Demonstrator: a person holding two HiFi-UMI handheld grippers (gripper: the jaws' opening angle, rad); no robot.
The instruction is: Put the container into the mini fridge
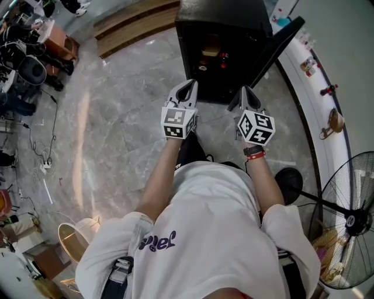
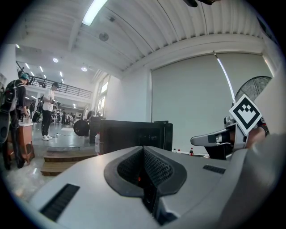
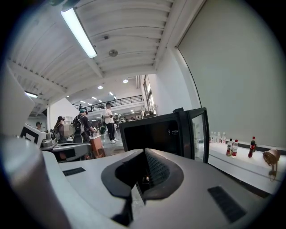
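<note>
Left gripper (image 1: 187,87), right gripper (image 1: 245,93) closed; mini fridge (image 1: 217,17) open

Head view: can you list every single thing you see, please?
Black box-shaped mini fridge: one, black, top middle on the floor, door open to its right.
Red items inside the fridge: at least two, red, too small to name.
Wooden steps: one set, brown, top left.
Black standing fan: one, black, bottom right.
White ledge: one, white, right side, small things on it.
Grey marble floor: one, grey, under everything.
Left tongs: one, grey, shut, empty.
Right tongs: one, grey, shut, empty.
</note>
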